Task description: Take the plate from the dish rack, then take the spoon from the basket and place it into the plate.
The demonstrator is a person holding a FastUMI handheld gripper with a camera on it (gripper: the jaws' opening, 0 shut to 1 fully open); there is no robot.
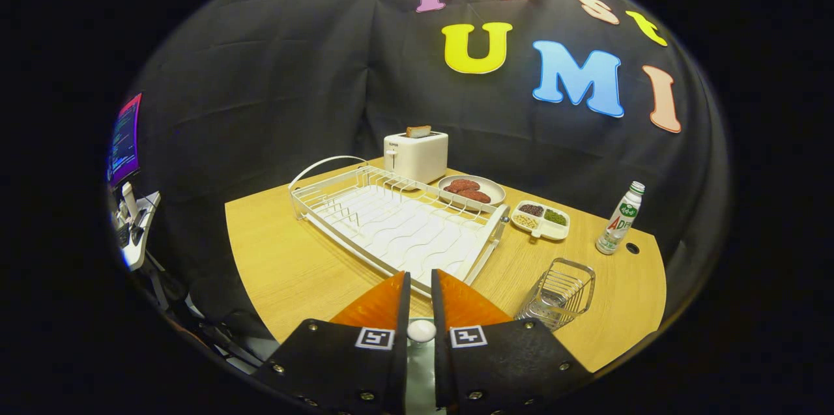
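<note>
I'm working in a mock kitchen inside a recording booth. A wooden table (273, 258) carries a dish rack (397, 226), with a toaster (417, 154) just behind it. Black cloth (273, 76) hangs beyond the toaster.

Bare table (287, 258) beside dish rack (397, 223); basket (559, 294) seemingly crowds the other side.

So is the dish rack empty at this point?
Looks empty: the rack shows bare wires and tray, no plate standing in it. The tool hangs at its near edge, fingers nearly together with a narrow gap.
</note>
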